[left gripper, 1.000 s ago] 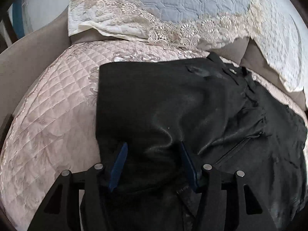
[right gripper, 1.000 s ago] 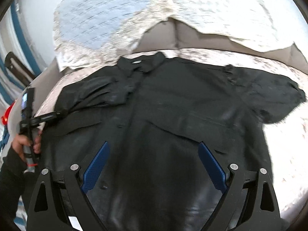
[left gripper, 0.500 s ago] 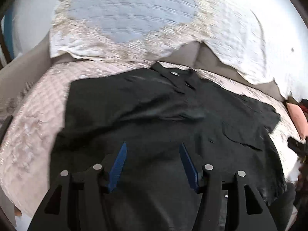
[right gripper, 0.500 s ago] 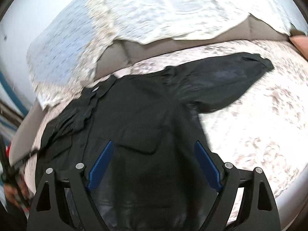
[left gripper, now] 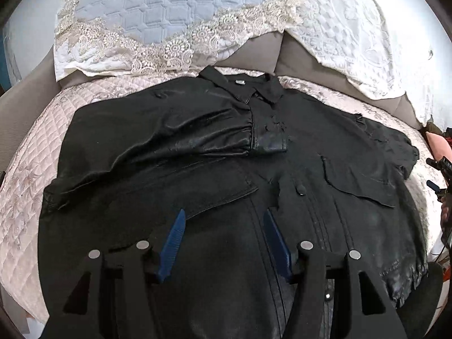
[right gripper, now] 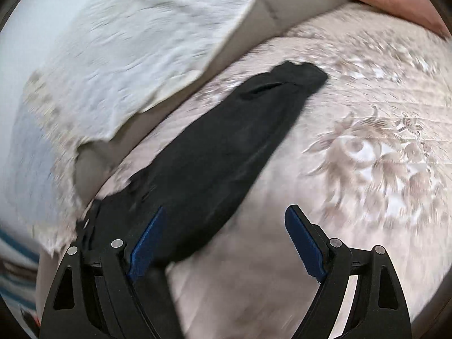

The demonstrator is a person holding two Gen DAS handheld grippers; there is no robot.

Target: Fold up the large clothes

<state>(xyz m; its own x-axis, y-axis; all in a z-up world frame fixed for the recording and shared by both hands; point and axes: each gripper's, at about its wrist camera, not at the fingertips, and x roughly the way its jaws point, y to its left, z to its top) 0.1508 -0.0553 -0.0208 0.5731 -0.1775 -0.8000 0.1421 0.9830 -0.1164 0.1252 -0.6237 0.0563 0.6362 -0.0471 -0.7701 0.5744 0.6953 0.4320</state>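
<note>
Left tool (left gripper: pixel 223 237) hovers over the near hem of the black shirt (left gripper: pixel 226 175), jaws partly apart, nothing pinched between them. Right tool (right gripper: pixel 223 243) is wide, also empty, aimed at the unfolded sleeve (right gripper: pixel 226 152); that view is blurred.

Shirt lies face up, buttoned, spread flat on the quilted bedspread (left gripper: pixel 36 152). One sleeve is already folded across the chest, its cuff (left gripper: pixel 268 141) near the placket. The other runs out over the bedspread to the side, its cuff end (right gripper: pixel 299 76) farthest out.

Fabric looks thin, limp, slightly glossy: probably light and slippery, no stiffness. Best hold is likely the cuff band or a seamed edge. Collar (left gripper: pixel 243 84) sits at the far end, below the lace pillows (left gripper: pixel 158 28).
</note>
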